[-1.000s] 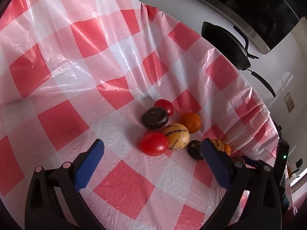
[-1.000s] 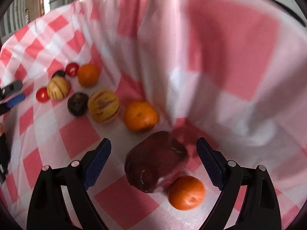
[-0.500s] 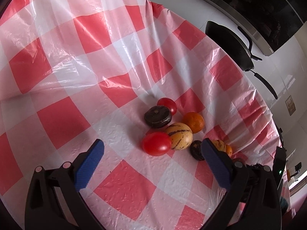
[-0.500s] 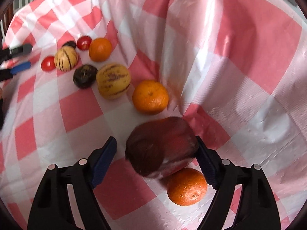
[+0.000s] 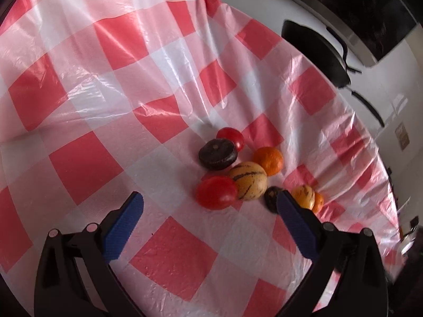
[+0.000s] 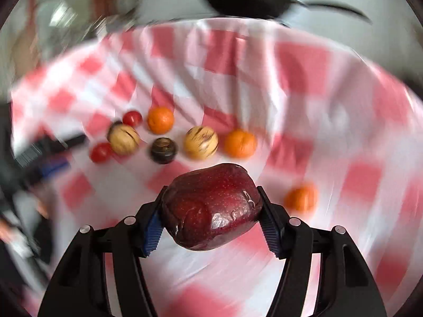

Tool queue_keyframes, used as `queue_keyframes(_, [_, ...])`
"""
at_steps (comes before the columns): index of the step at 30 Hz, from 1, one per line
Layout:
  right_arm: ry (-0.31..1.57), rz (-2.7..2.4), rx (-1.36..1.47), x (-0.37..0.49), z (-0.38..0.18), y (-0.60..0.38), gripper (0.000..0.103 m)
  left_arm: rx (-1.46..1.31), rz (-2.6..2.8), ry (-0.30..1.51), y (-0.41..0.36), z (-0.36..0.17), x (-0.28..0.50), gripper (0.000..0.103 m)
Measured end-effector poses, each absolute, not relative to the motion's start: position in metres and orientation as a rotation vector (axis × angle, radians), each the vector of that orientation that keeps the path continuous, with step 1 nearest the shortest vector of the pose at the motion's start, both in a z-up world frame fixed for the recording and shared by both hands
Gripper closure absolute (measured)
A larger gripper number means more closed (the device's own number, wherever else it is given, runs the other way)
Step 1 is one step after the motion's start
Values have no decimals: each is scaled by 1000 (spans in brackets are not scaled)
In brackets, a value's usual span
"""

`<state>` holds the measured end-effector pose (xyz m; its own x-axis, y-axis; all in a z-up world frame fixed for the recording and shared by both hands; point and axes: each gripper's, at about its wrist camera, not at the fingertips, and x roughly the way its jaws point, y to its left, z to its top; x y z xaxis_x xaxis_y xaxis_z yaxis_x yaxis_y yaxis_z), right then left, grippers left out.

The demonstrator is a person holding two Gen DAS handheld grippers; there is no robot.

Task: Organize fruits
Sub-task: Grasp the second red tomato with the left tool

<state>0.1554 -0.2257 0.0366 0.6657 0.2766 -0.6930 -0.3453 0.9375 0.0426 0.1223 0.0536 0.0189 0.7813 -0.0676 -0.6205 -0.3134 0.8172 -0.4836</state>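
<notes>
My right gripper (image 6: pixel 211 192) has its jaws closing on a dark red apple (image 6: pixel 211 208); both blue pads press its sides and it hangs above the checked cloth (image 6: pixel 304 79). Beyond it lie tomatoes (image 6: pixel 101 152), striped yellow fruits (image 6: pixel 201 142), a dark round fruit (image 6: pixel 163 150) and oranges (image 6: pixel 240 143), with one orange (image 6: pixel 301 198) alone at the right. My left gripper (image 5: pixel 208 198) is open just short of a red tomato (image 5: pixel 216 195), a striped fruit (image 5: pixel 247 183) and a dark fruit (image 5: pixel 218 153), and nothing sits between its fingers.
A black pan (image 5: pixel 314 52) stands on the white counter past the cloth's far edge, also the pan (image 6: pixel 246 0) in the right wrist view. The red-and-white cloth (image 5: pixel 105 79) stretches wide and wrinkled to the left of the fruit cluster.
The right gripper's jaws closed in on the dark red apple and took hold of it, and its view swung towards the fruit row and the pan. The left gripper stayed put.
</notes>
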Motion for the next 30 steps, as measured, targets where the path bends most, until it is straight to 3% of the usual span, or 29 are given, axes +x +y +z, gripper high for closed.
queue_keyframes(7, [807,129,347,109,8,-239,41,-505,167,750,47,17,130,2])
queue_keyframes(12, [715,110,366,93,1,-220,41,-400,164,796,39,17,140,3])
queue_keyframes(27, [672,182,464,92,4,-235,40,-138,145,890,16,9,184,38])
queue_keyframes(28, [673,183,464,92,3,-235,40,-135,147,889,16,10,184,46])
queue_keyframes(29, [673,184,463,92,3,-234,40,-136,149,886,16,11,183,60])
queue_keyframes(30, [674,185,463,92,3,-234,40,-149,134,877,18,12,182,64])
